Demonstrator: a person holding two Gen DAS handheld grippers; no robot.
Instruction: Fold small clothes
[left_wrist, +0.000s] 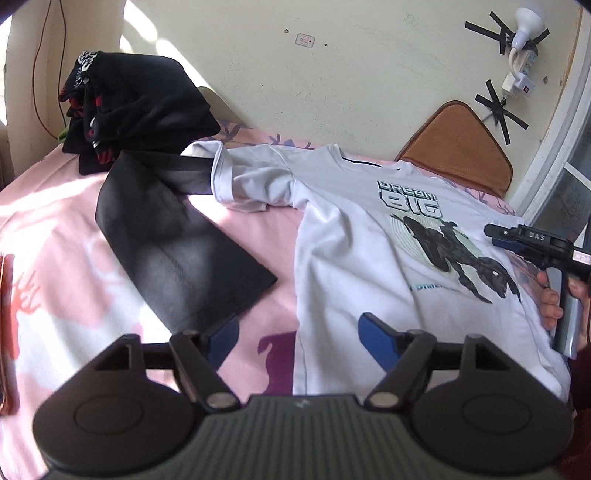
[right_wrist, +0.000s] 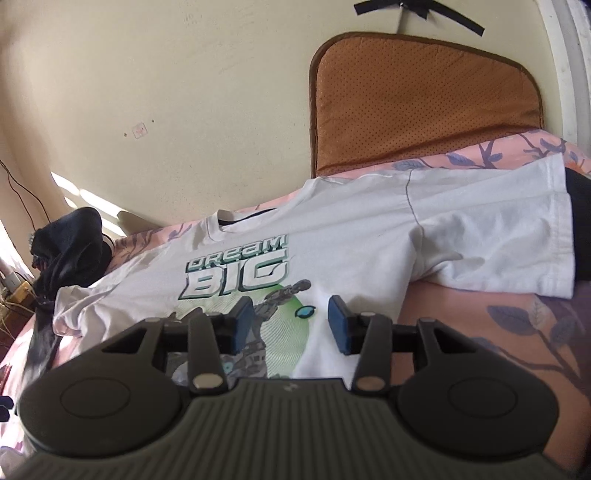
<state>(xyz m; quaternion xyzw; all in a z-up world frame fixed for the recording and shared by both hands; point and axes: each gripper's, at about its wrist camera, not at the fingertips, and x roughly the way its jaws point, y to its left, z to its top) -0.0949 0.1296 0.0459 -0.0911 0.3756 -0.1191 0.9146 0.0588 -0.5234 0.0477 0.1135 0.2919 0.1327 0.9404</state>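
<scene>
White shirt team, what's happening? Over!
Left gripper open, empty. Right gripper open over white shirt, flat, unfolded. Black cloth beside it, clear.

One white T-shirt (left_wrist: 351, 236) spread on the bed sheet (left_wrist: 74, 229). One folded black cloth (left_wrist: 173, 240) beside it. One heap of dark clothes (left_wrist: 122, 107) at the far corner — the number of pieces inside cannot be told. One brown cushion (left_wrist: 458, 147) against the wall. Two grippers: left (left_wrist: 297, 338), right (right_wrist: 290, 325) — two blue pads (right_wrist: 341, 323) each. One bulb (left_wrist: 528, 24), one power strip (left_wrist: 526, 64), two black tape crosses (left_wrist: 500, 112).
</scene>
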